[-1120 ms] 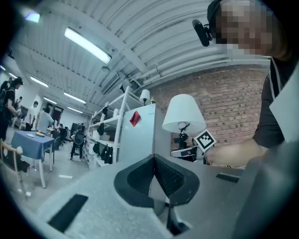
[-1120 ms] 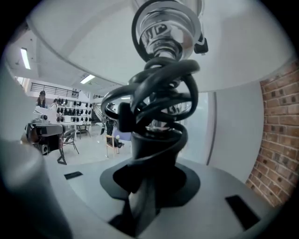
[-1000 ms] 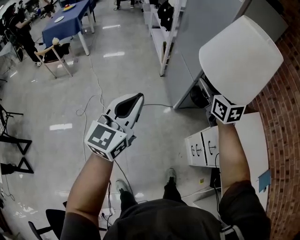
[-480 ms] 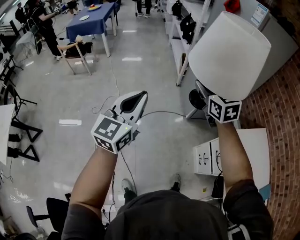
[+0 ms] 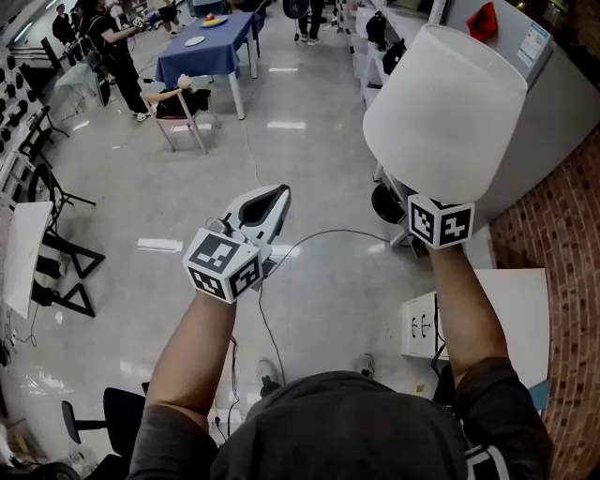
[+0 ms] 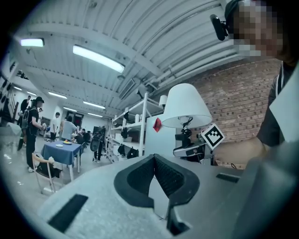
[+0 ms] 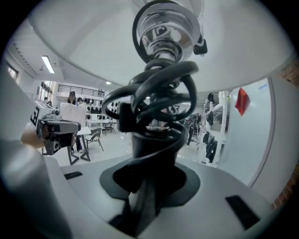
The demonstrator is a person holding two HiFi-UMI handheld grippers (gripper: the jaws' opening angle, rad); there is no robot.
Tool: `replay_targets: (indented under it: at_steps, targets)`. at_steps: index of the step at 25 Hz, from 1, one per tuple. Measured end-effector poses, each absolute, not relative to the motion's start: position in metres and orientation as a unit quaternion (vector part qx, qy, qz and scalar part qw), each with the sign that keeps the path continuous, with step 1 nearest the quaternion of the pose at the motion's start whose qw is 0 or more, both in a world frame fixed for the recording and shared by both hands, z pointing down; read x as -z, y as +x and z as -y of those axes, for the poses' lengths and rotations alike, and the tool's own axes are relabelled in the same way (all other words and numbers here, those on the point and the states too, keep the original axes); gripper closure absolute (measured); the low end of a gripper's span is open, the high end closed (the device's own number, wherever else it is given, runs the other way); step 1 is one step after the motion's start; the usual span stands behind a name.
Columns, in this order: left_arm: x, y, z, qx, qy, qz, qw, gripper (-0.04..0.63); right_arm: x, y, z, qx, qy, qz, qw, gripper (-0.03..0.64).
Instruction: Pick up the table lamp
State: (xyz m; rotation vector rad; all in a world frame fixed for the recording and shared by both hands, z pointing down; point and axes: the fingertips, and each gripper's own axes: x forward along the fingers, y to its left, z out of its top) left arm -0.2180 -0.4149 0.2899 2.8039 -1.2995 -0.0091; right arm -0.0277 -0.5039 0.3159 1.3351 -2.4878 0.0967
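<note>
The table lamp hangs in the air, off any surface. Its white shade (image 5: 441,112) fills the upper right of the head view and hides the jaws beneath it. My right gripper (image 7: 149,186) is shut on the lamp's black stem (image 7: 156,135), which has black cord wound round it below the chrome socket (image 7: 163,32). The left gripper view shows the shade (image 6: 186,106) from the side, above the right gripper (image 6: 189,150). My left gripper (image 5: 272,195) is held out level over the floor, its pads (image 6: 163,175) meeting at the tips with nothing between them.
A grey cabinet (image 5: 539,103) and brick wall (image 5: 572,234) stand to the right, with a white desk (image 5: 511,309) at lower right. Shelving (image 5: 375,28) lines the far right. A cable (image 5: 309,239) trails on the floor. A blue table (image 5: 211,47), a chair (image 5: 183,103) and people are far off.
Both hands have moved forward and risen a little; the lamp stays gripped. The white desk has dropped back toward the lower right and more of the room shows ahead.
</note>
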Motion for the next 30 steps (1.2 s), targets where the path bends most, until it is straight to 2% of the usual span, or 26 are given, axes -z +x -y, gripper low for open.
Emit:
replay_targets:
  at_steps: [10, 30]
  targets:
    - [-0.293, -0.258, 0.418, -0.004, 0.894, 0.447, 0.032, 0.597, -0.311, -0.047, 0.502, -0.029, 0.454, 0.876, 0.160, 0.508]
    - [-0.284, -0.269, 0.410, 0.006, 0.895, 0.445, 0.031, 0.597, -0.308, -0.061, 0.492, -0.033, 0.448, 0.879, 0.161, 0.506]
